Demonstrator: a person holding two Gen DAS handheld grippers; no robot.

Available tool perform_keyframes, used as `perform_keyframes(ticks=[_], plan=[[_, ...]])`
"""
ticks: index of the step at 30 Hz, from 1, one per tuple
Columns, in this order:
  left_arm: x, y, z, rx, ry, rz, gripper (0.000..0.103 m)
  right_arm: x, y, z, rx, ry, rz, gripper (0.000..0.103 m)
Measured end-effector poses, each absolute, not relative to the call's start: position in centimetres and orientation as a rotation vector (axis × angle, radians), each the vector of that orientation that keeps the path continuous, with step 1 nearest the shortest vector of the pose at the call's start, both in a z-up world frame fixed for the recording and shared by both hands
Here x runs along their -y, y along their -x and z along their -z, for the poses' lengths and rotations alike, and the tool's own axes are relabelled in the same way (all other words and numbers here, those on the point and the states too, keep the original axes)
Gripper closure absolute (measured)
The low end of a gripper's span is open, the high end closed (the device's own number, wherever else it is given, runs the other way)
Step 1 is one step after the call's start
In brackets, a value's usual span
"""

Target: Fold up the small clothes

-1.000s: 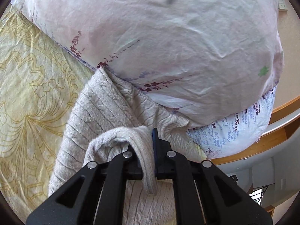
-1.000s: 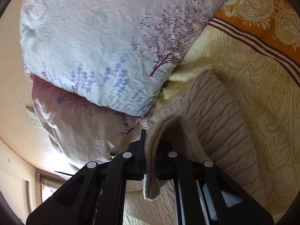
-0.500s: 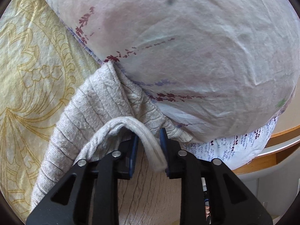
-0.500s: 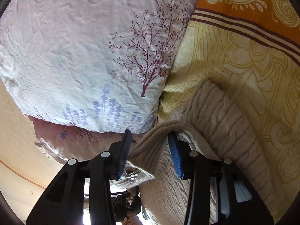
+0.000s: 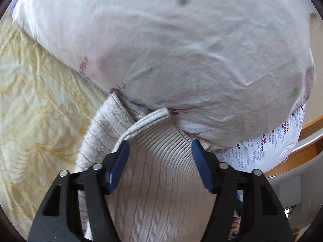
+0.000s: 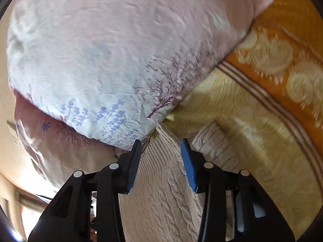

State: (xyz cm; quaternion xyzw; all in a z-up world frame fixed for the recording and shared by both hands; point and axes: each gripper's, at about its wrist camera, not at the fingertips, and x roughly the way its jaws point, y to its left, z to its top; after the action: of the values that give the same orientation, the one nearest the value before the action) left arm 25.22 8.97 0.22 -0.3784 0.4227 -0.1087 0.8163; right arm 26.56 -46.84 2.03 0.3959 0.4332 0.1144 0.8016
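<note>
Against the pillows [image 5: 181,50], the sweater [image 5: 161,181] lies released beneath both tools, left [image 5: 159,151] still spreading, right [image 6: 160,151] apart.

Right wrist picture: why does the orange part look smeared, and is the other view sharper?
Right wrist view: motion blur smears the orange bedspread border and pillow; fisheye bends edges. Left wrist view: the beige knit sweater is fairly crisp, the pillow softer.
</note>
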Motion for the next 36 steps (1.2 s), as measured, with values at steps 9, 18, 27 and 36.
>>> perform_keyframes(ticks=[9, 18, 27, 36], plan=[[-7.5, -19.9, -0.6, -0.990, 0.440, 0.234, 0.038, 45.4, -22.1, -1.3, -1.037, -0.572, -0.256, 0.061], [-6.7, -18.5, 1.0, -1.024, 0.408, 0.234, 0.067, 45.3, -18.3, -0.3, -1.068, -0.499, -0.283, 0.091], [-7.7, -18.9, 1.1, -1.055, 0.370, 0.245, 0.089, 47.0, -15.2, -2.3, -1.042, -0.561, -0.228, 0.092], [-7.5, -19.1, 0.5, -1.062, 0.324, 0.290, 0.081, 48.1, -15.3, -0.3, -1.062, -0.658, -0.233, 0.071]])
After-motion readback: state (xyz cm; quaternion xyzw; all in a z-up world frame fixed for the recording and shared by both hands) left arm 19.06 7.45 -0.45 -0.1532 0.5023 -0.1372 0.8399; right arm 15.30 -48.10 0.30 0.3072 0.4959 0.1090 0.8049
